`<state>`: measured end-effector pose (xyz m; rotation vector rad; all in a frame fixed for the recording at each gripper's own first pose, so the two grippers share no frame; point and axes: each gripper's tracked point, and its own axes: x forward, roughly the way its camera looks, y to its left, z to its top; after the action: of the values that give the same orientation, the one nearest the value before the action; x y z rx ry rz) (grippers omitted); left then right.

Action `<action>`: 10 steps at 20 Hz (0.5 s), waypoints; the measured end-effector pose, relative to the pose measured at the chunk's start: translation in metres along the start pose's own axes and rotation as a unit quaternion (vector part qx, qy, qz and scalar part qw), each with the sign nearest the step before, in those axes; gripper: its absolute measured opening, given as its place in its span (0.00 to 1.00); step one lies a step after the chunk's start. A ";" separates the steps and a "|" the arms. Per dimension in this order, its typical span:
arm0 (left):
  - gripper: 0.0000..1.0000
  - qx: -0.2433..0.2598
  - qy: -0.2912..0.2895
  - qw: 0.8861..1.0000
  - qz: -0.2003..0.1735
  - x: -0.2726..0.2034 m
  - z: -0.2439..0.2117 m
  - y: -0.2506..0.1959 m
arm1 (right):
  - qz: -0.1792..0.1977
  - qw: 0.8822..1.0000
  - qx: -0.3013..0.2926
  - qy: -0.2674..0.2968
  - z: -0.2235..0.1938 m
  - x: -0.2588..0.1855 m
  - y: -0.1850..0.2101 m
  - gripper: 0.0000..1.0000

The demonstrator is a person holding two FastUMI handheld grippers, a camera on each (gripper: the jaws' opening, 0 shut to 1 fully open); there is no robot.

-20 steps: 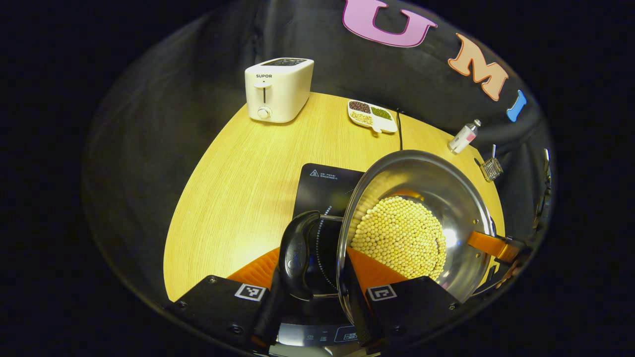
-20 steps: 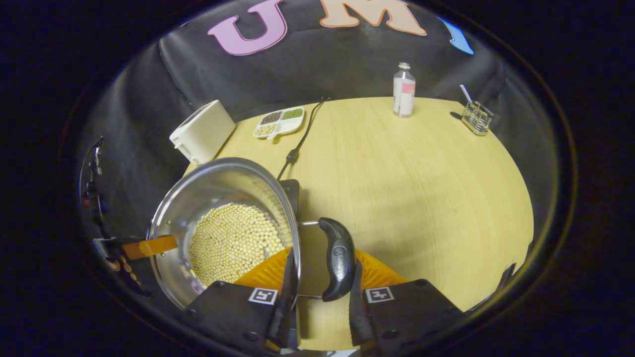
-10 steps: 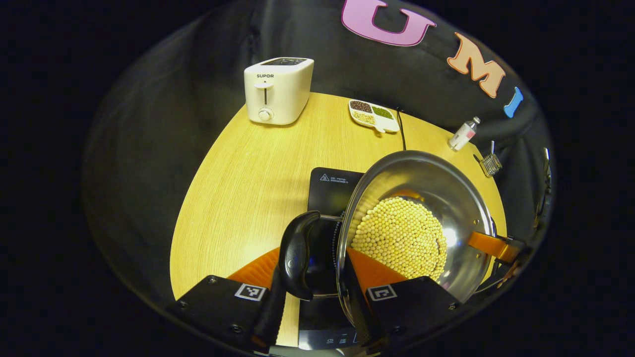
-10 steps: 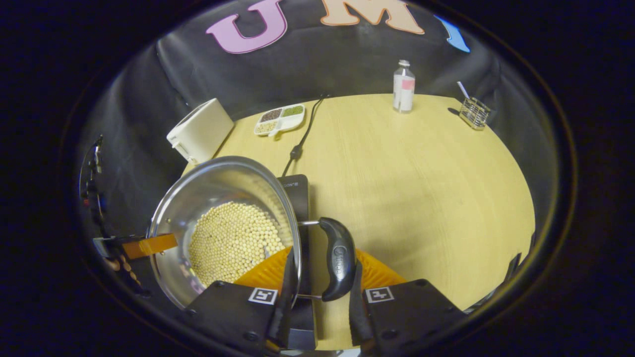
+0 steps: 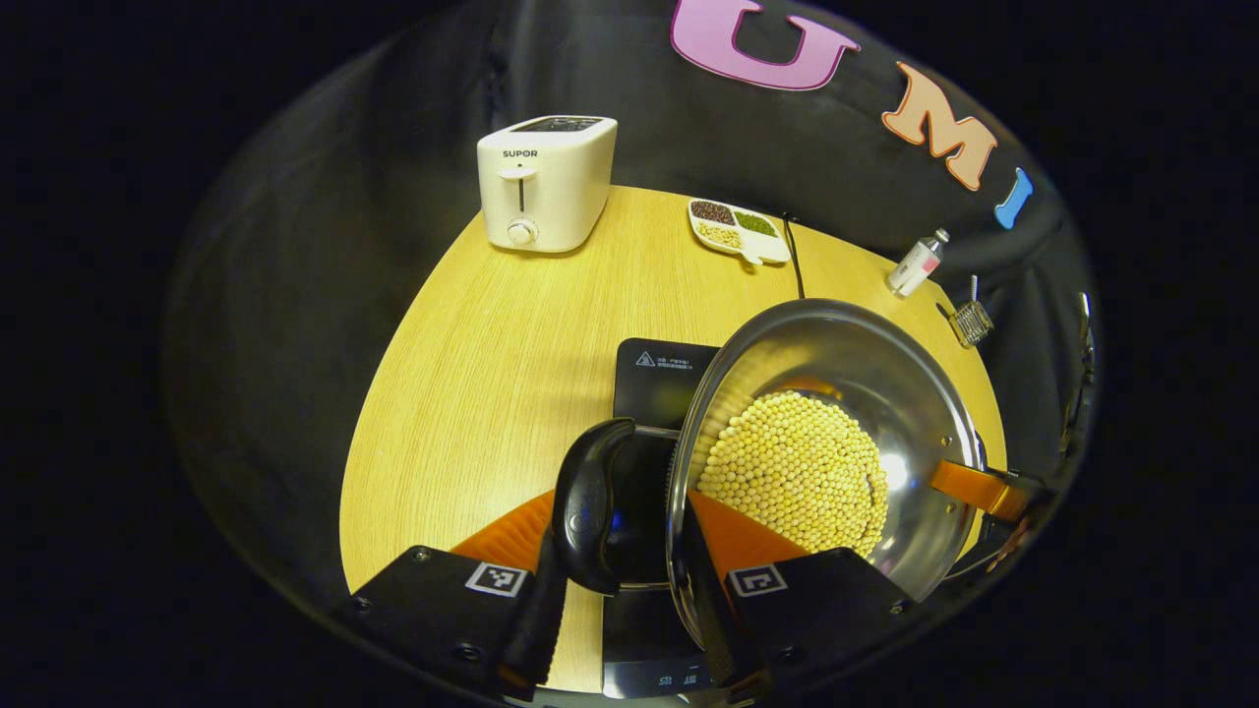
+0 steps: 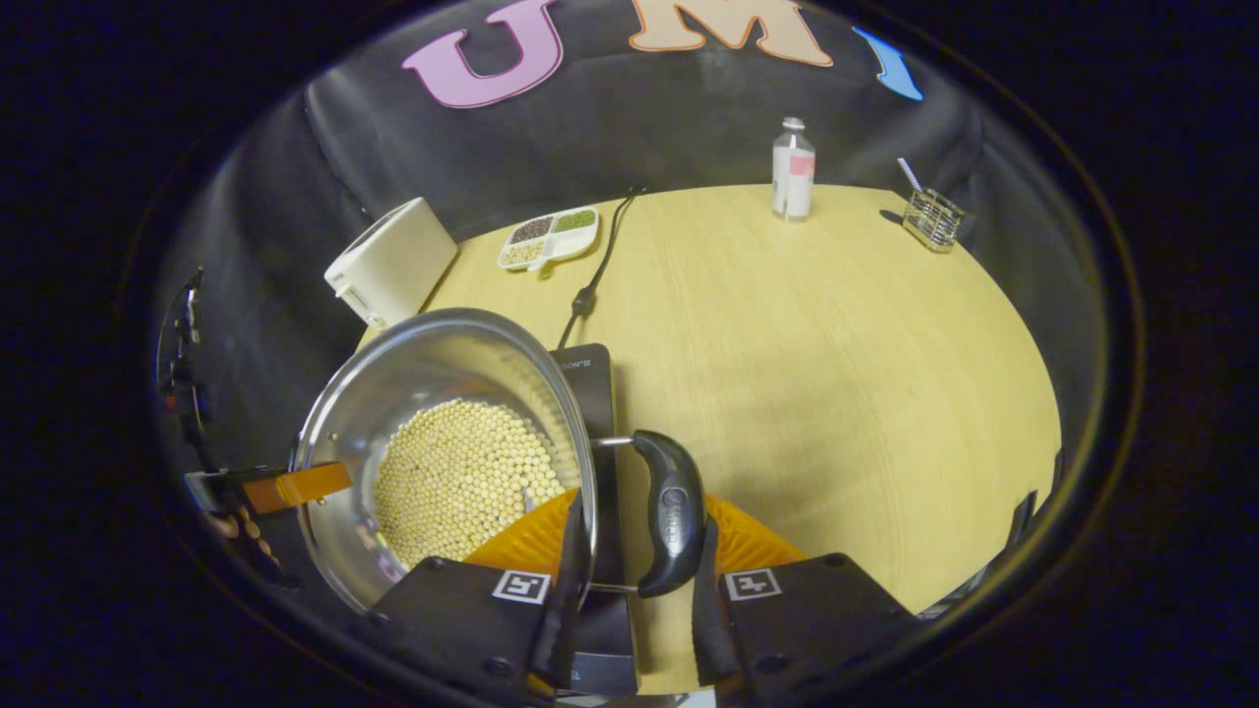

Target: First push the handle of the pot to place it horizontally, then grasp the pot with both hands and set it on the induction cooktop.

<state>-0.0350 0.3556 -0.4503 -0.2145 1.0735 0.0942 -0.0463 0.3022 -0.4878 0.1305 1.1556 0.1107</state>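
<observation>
Left gripper view puts the left claw (image 5: 615,600) nearest, its two fingers straddling the pot's (image 5: 885,364) rim: one finger sits outside against the black side handle (image 5: 587,506), the other inside the wall, so the claw is clenched on handle and rim together. Right gripper view gives the mirror case, the right claw (image 6: 634,600) closed the same way on the opposite handle (image 6: 671,511) and the rim beside it. Holding both ends at once looks chosen to keep the load of beans (image 5: 795,470) level and stop the pot from tipping. Both claws point forward and slightly down at matching height, opposed across the pot; each shows far off in the other's view, the right one (image 5: 984,489) across the beans. The pot hangs above the cooktop (image 5: 661,366), whose dark glass shows under and beyond the rim, so I judge it carried over its target but not yet set down. Farther out on the tabletop (image 6: 836,344) stand a toaster (image 5: 544,182), a snack tray (image 5: 738,230), a cord (image 6: 593,280), a bottle (image 6: 792,182) and a wire basket (image 6: 930,218), all well apart from the pot.
</observation>
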 end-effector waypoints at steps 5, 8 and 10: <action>0.61 0.003 -0.001 1.000 0.001 0.001 -0.001 0.001 | 0.001 1.000 0.003 0.000 0.000 -0.001 0.000 0.44; 0.64 0.005 -0.002 1.000 0.008 0.000 -0.001 0.002 | 0.003 1.000 0.005 0.001 -0.001 -0.001 0.000 0.44; 0.64 0.001 -0.001 1.000 0.008 -0.001 -0.002 0.001 | 0.006 1.000 0.006 0.001 0.000 -0.001 0.000 0.44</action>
<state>-0.0374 0.3560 -0.4509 -0.2045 1.0727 0.1078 -0.0461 0.3018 -0.4871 0.1469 1.1583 0.1140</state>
